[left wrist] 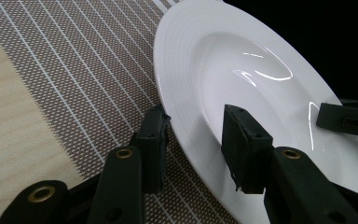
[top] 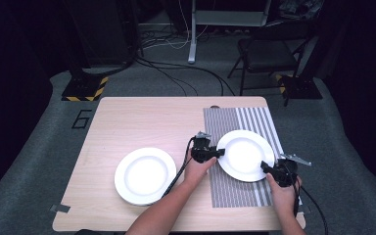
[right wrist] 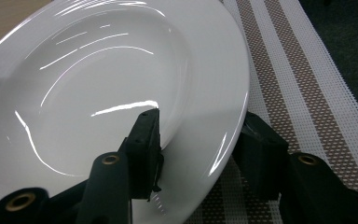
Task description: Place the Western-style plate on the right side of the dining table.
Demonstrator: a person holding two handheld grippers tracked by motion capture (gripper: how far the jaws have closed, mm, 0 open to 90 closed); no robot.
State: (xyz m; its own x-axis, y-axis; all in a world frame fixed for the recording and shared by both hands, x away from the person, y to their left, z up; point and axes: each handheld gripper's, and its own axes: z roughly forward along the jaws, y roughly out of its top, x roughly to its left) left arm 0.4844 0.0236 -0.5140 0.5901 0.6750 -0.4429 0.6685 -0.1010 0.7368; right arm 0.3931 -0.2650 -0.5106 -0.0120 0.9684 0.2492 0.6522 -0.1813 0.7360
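Straddling opposite rims of the white plate (top: 245,154) on the striped mat (top: 235,191), left hand-held gripper (top: 216,153) and right hand-held gripper (top: 267,168) look unclamped; next, probably clamping and lifting evenly.

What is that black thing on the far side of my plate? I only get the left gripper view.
Observer: That is the right gripper. Its own view shows it straddling the rim of the plate on the mat, one jaw over the white inside and one outside the rim.
Operator: Is it squeezing the plate?
Observer: I cannot tell from any view.
Operator: Is there anything else on the table?
Observer: Yes. In the high view a second white plate lies on the bare wood of the table, left of the striped mat and apart from it.
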